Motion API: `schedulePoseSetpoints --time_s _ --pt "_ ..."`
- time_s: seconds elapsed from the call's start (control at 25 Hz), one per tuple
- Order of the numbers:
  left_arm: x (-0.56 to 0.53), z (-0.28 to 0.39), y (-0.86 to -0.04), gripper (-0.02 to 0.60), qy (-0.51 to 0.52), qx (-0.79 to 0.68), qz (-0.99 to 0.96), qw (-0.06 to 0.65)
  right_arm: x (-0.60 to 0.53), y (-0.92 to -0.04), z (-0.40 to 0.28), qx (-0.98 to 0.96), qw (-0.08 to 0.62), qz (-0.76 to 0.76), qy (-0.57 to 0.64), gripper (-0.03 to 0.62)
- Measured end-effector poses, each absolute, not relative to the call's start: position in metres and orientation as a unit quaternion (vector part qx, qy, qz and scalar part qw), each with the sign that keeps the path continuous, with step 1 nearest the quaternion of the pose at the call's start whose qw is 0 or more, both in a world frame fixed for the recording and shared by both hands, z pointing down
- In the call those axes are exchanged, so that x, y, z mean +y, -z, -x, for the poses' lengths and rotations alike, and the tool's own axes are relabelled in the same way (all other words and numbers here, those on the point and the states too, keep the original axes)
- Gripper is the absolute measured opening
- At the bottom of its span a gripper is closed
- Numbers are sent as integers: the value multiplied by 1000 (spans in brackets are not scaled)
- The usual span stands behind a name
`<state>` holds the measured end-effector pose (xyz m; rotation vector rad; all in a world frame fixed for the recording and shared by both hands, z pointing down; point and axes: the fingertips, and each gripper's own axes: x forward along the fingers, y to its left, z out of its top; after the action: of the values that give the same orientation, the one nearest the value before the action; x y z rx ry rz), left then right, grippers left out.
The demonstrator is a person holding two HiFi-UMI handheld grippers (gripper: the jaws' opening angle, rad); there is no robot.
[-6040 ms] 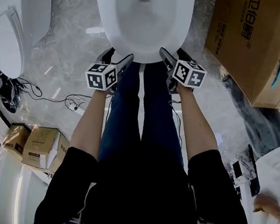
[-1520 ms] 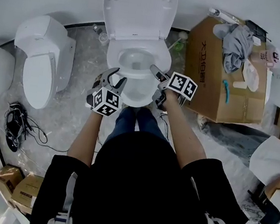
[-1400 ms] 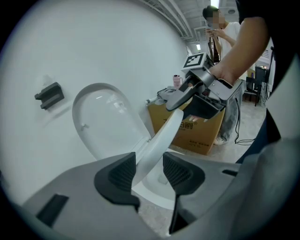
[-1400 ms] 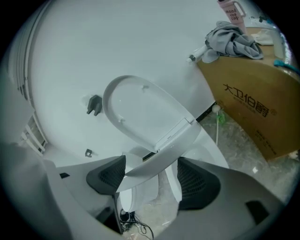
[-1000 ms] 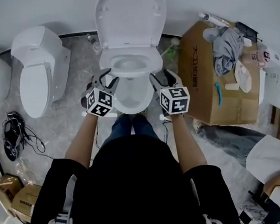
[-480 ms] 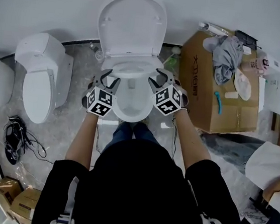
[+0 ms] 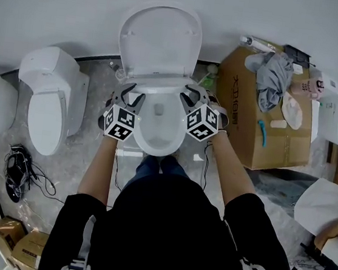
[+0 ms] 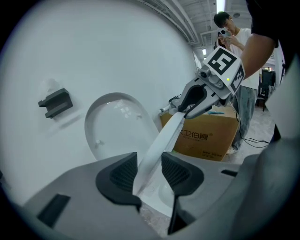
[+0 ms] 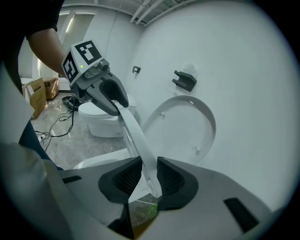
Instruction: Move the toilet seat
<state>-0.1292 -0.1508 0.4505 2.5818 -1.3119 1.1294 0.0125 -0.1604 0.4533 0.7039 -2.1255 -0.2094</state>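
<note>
Above the open bowl [image 7: 157, 130], holding the toilet seat [image 7: 156, 89] part-raised, tilting between the bowl's rim and the lid [image 7: 159, 41] that is leaning upright against the wall. Clamping the seat's left side in the left gripper [image 8: 149, 171], with fingers [image 8: 123, 173] pressing on both faces of the thin white rim. Closing the right gripper [image 9: 149, 178] on the opposite side just now, with fingers [image 9: 171, 178] already pinching the rim between them.

Probably risking a slip above all: biting only a narrow edge of smooth, glossy plastic and carrying the whole ring on two small pinches. On losing either pinch, likely dropping the seat onto the bowl with a slam, or leaving it hanging from one side and twisting at the hinge. Also courting hinge strain by letting one hand run ahead of the other, given the ring spanning from gripper to gripper. Possibly knocking seat against lid by swinging too briskly toward the wall.

Further out, standing between a cardboard box [image 7: 263, 112] on the right and a second toilet [image 7: 48, 98] on the left, neither seeming close enough to be interfering.
</note>
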Motion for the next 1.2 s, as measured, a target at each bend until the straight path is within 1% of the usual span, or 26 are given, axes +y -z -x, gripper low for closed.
schedulePoseSetpoints --time_s 0.32,0.92,1.2 --pt "-176 131 -442 156 -348 -428 -834 13 -185 -443 -9 -856 420 -289 78 115" --pt "-225 137 -430 155 -329 -437 -837 -1 -234 -431 -1 -859 407 -301 82 106" --pt "-246 139 -429 143 -325 -445 -834 -2 -255 -428 2 -859 403 -304 81 104"
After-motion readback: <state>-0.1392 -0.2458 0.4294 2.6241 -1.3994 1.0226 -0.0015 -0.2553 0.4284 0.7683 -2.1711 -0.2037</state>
